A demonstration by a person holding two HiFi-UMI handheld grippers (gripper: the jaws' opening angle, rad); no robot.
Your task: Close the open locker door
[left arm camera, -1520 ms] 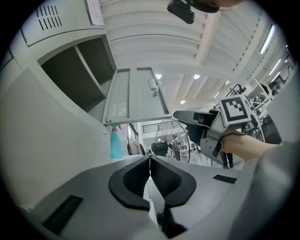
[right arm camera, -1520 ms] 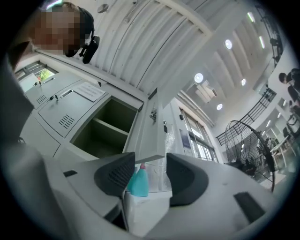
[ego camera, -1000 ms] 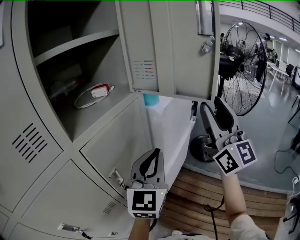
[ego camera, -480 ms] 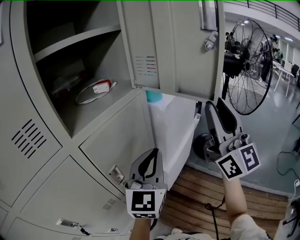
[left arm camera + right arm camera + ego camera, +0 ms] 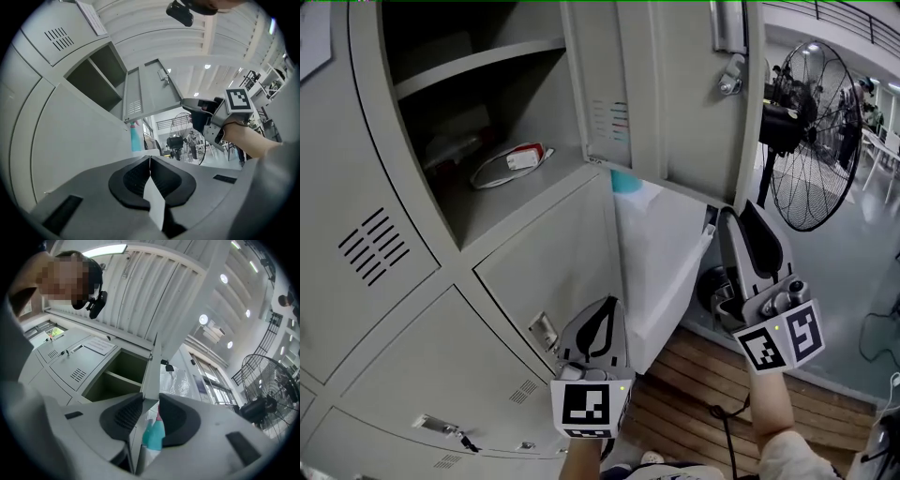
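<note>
The grey metal locker door (image 5: 675,94) stands swung wide from its open compartment (image 5: 487,122), so closing has barely begun. The right tool (image 5: 150,401) is closing its jaws with the door's lower edge between them; firm contact is hard to judge. The left tool (image 5: 150,159), below the door, is pressed together and empty. The door's top is cut off.

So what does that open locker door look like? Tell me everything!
The open locker door is pale grey painted metal. It is swung wide out from the upper compartment, so its inner side faces us. It has folded edges, a small patch of vent slots low near the hinge side, and a round lock by the free edge. The right gripper reaches up to its bottom corner, jaws closing around that edge.
</note>
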